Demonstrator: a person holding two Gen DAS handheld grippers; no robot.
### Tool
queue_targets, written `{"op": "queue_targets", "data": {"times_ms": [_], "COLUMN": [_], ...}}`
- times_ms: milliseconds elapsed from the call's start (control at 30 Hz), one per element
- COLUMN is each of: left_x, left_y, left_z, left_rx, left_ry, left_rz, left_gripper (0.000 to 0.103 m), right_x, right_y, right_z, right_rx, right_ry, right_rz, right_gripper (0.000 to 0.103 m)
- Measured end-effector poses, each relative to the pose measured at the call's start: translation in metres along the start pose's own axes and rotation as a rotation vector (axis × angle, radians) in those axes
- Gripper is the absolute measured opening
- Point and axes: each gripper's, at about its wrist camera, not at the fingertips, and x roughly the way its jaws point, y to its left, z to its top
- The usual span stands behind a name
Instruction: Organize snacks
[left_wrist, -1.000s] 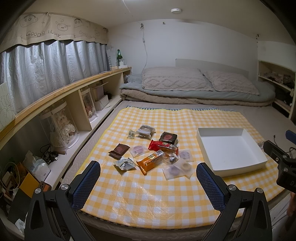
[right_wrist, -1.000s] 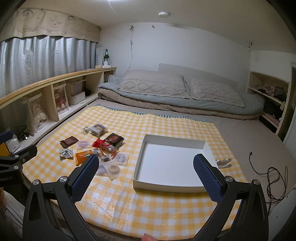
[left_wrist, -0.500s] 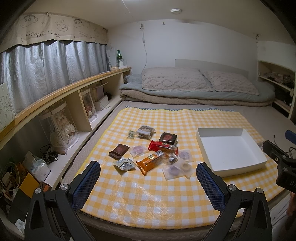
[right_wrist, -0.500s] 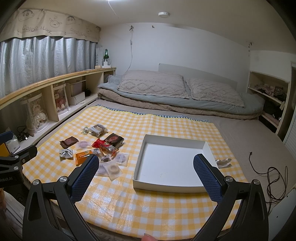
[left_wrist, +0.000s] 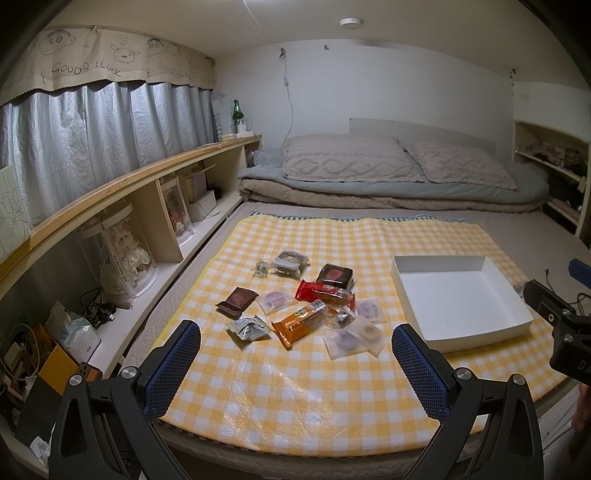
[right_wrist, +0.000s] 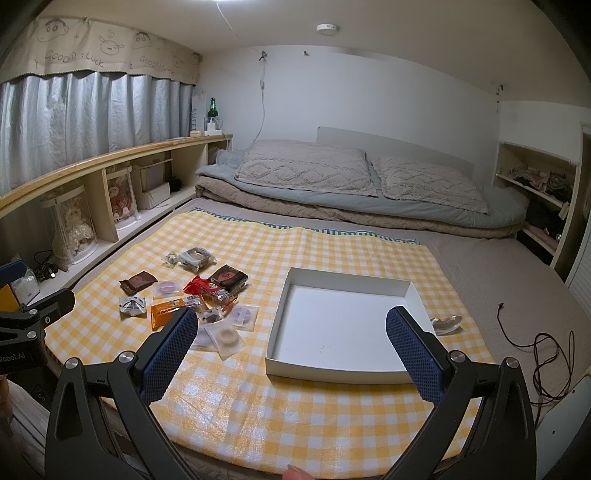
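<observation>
Several wrapped snacks lie in a loose pile on a yellow checked cloth (left_wrist: 295, 384) spread over a bed. Among them are an orange bar (left_wrist: 303, 322), a red packet (left_wrist: 323, 291), a dark square box (left_wrist: 334, 275) and a brown packet (left_wrist: 238, 301). To the pile's right sits a white shallow box (left_wrist: 461, 299), with nothing in it. My left gripper (left_wrist: 295, 347) hovers open over the cloth's near edge, short of the pile. My right gripper (right_wrist: 290, 330) is open too, above the near side of the white box (right_wrist: 347, 321). The snack pile (right_wrist: 207, 295) lies left of it.
A low wooden shelf unit (left_wrist: 122, 192) with doll cases and boxes runs along the left. Folded bedding and two pillows (left_wrist: 388, 166) lie beyond the cloth. A black cable (right_wrist: 535, 343) and a spoon (right_wrist: 448, 323) lie on the mattress at right. A fingertip (right_wrist: 295, 472) shows at the bottom.
</observation>
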Motion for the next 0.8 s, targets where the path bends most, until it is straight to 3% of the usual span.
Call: {"op": "queue_targets", "data": {"times_ms": [533,800], "left_x": [0.0,0.003], "left_y": [-0.002,-0.008], "left_z": [0.0,0.018], "left_rx": [0.002,0.023], "left_ry": [-0.003,-0.011], "left_rz": [-0.003,0.002], "left_gripper": [0.103,0.103], "right_x": [0.001,0.001], "right_y": [-0.001,0.002], "right_z": [-0.001,0.012], "right_rx": [0.002,-0.022], "right_ry": [-0.003,-0.022], "right_rz": [-0.002,-0.003], "right_gripper": [0.103,0.103]}}
